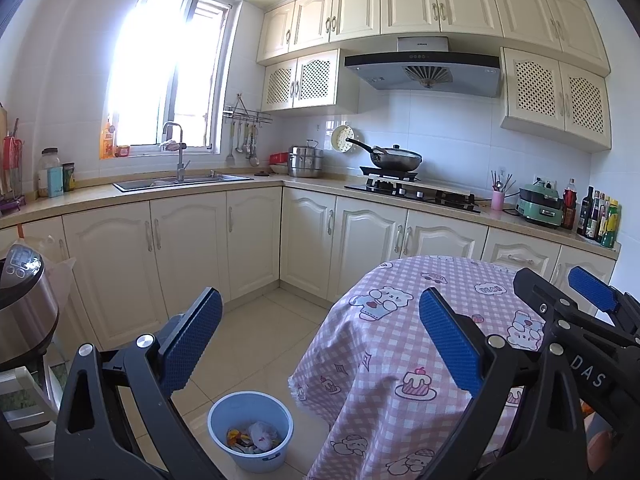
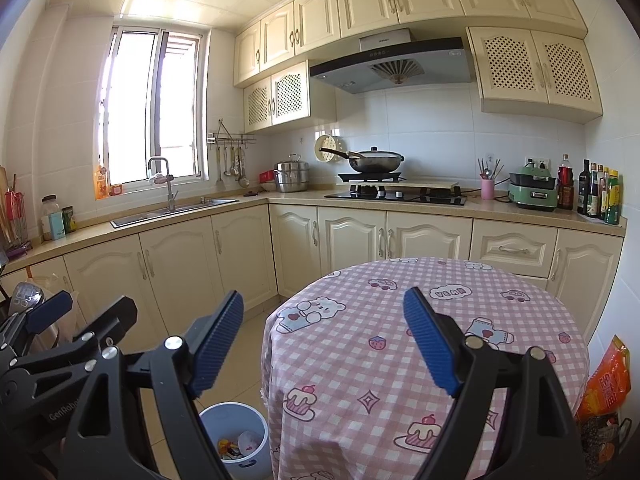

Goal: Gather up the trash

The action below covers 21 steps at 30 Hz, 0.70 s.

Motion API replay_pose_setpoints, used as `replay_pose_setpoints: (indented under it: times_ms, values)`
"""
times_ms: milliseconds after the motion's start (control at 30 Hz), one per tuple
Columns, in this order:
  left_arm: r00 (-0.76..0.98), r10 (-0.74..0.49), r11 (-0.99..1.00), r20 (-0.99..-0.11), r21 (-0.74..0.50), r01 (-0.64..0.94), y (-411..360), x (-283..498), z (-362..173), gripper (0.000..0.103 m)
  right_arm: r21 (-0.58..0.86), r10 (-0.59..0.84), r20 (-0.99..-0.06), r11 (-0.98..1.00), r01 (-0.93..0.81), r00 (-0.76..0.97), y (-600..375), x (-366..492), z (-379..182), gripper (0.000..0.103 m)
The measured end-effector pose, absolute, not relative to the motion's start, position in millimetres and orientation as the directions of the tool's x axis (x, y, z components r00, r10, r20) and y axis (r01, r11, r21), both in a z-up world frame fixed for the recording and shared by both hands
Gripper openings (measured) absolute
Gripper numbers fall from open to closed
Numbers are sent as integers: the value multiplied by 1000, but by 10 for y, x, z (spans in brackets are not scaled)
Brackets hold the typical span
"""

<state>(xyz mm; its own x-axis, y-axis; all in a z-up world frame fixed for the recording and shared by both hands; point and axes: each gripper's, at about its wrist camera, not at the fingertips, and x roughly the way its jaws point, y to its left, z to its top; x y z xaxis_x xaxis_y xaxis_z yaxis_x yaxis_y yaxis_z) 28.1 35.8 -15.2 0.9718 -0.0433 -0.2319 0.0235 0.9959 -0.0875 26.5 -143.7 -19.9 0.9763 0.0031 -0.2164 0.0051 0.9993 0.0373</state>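
Far left, a steel cooker (image 1: 24, 308) sits near you. Your left gripper (image 1: 320, 344) is spread wide w/ nothing between its blue pads, hanging over the floor just left of the bench (image 1: 400, 312). Below it, on the floor tiles touching the cloth's left edge, the blue bin (image 1: 250, 430) holds the trash (image 1: 254, 438): crumpled wrappers, white and coloured. Bench is round, covered in a pink checked cloth w/ bears and cakes; its top looks bare. Your right gripper (image 2: 324, 340) is also spread, empty, over the bench's near-left edge; the bin (image 2: 236, 440) shows low left of it. Near right, an orange bag (image 2: 608, 380) stands beside the bench. Far wall: sink (image 2: 172, 210) left, wok (image 2: 374, 162) on hob, bottles (image 2: 600, 192) right.
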Motion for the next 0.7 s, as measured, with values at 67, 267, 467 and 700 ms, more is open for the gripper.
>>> replay_pose_setpoints:
  times_ms: [67,267,467,700]
  values:
    - [972,-44,996,-233,-88,25,362,287,-155,96,38,1,-218,999,7,976,-1440,266,-202,81]
    - [971,-44,996,-237,-88,24,363,297,-173,96,41,0,-221,999,10,975,-1453,269,-220,81]
    - [969,-42,996,-244,-86,22,360,313,-199,96,43,0,-223,999,10,975,-1470,277,-226,81]
    - [965,-37,996,-258,-86,15,351,349,-238,96,51,-5,-231,999,18,973,-1521,300,-266,81]
